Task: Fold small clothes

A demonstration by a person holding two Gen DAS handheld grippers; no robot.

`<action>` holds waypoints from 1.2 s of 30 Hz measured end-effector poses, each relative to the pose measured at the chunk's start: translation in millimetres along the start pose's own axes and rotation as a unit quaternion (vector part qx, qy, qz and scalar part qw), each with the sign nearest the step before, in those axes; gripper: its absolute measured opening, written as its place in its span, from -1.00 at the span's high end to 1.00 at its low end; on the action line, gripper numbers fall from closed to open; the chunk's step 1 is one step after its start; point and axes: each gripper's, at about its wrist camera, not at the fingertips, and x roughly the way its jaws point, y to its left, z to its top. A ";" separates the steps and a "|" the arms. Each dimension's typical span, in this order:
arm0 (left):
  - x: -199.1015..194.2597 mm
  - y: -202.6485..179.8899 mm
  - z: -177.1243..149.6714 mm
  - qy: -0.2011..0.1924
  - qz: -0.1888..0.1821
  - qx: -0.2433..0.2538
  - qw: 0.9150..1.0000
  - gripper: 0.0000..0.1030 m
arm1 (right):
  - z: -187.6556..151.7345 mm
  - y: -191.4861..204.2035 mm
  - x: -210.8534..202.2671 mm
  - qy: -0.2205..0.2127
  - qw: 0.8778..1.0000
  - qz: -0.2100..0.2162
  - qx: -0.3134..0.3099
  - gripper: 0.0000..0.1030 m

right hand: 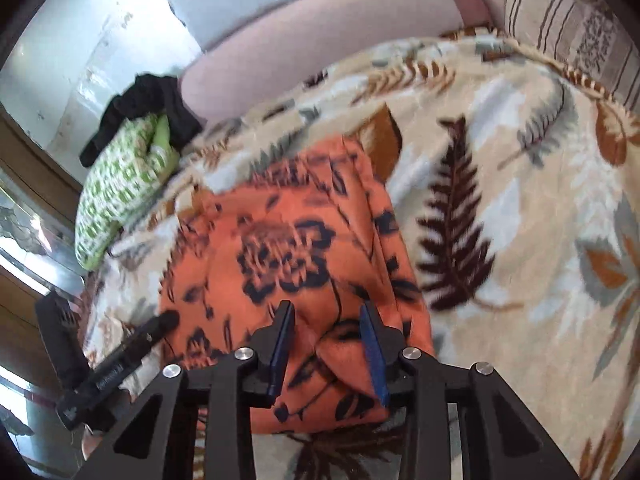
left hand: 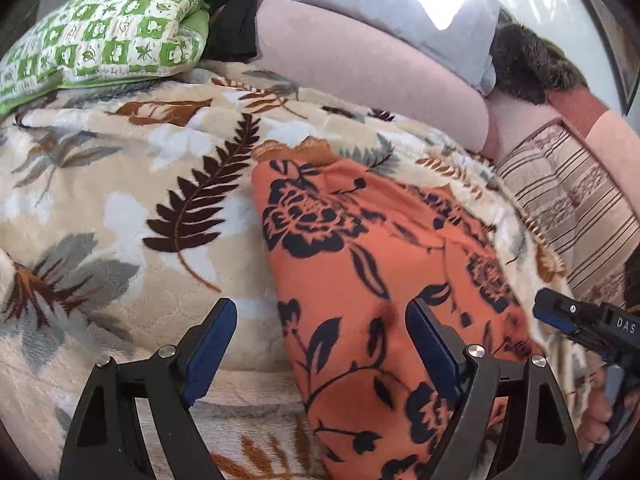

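1. The orange floral garment (left hand: 360, 264) lies on the leaf-patterned blanket (left hand: 120, 208) spread over the bed; it looks already doubled into a long panel, with one tidy edge on its left side in the left wrist view

2. In the right wrist view the same garment (right hand: 280, 248) runs away from you toward the pink bolster (right hand: 320, 40), and its near corner is bunched up into a ridge right in front of your right tongs (right hand: 326, 344)

3. Your right tongs stand part-way closed with that raised fold between the blue pads; whether the pads actually press the cloth cannot be told, since a gap shows on either side of the ridge

4. Your left tongs (left hand: 320, 344) stand wide apart and hold nothing; one finger is over bare blanket, the other over the garment's near part

5. The step in hand looks like picking up the near end for another fold across the length

6. Next you would need a firm pinch on the ridge with the right tongs, and the left tongs closed on the opposite near corner, so both corners lift together and carry toward the far hem

7. The green patterned pillow (left hand: 100, 40), black clothing (left hand: 236, 12) and striped cushion (left hand: 568, 208) sit well clear
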 end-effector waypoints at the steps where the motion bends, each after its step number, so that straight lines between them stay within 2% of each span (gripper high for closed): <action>1: 2.6 0.8 0.9 0.007 -0.018 -0.009 1.000 -0.69 | 5.1 -2.0 -0.6 -0.005 1.000 0.003 0.008 -0.38; 2: 6.1 2.9 3.0 0.019 -0.039 -0.020 0.999 -0.69 | 9.5 -5.5 -0.3 -0.011 1.000 0.016 0.016 -0.67; 3: 10.3 5.0 5.1 0.032 -0.057 -0.029 0.997 -0.69 | 14.4 -9.8 1.8 -0.014 0.999 0.032 0.026 -0.68; 7: 29.5 16.7 9.7 0.073 -0.106 -0.067 0.989 -0.69 | 37.8 -35.1 30.0 0.022 0.993 0.076 0.084 -0.68; 10: 41.8 19.9 9.5 0.099 -0.135 -0.082 0.982 -0.68 | 46.8 -54.6 54.1 0.037 0.987 0.092 0.127 -0.68; 14: 47.1 9.6 8.6 0.101 -0.136 -0.056 0.984 -0.69 | 42.5 -69.6 80.4 0.068 0.973 0.144 0.167 -0.68; 17: 51.2 9.0 8.7 0.098 -0.143 -0.057 0.983 -0.68 | 39.4 -61.7 93.8 0.097 0.971 0.155 0.152 -0.68; 20: 51.7 11.1 9.4 0.092 -0.152 -0.062 0.982 -0.68 | 35.5 -50.4 101.7 0.117 0.963 0.198 0.144 -0.68; 24: 48.5 7.4 10.9 0.078 -0.150 -0.050 0.984 -0.68 | 30.2 -24.6 104.5 0.118 0.973 0.176 0.088 -0.62; 27: 42.4 -0.3 13.6 0.065 -0.144 -0.032 0.987 -0.64 | 26.3 -8.9 99.0 0.113 0.981 0.150 0.056 -0.33; 29: 36.4 -3.6 16.0 0.056 -0.140 -0.023 0.988 -0.55 | 23.3 3.6 89.2 0.099 0.986 0.130 0.028 -0.10; 33: 23.5 -4.0 22.9 0.042 -0.135 -0.019 0.990 -0.25 | 18.3 26.4 70.3 0.075 0.992 0.102 -0.014 0.06; 36: 8.6 -1.7 28.8 0.022 -0.133 -0.016 0.991 -0.14 | 16.2 41.3 57.3 0.059 0.993 0.094 -0.034 0.11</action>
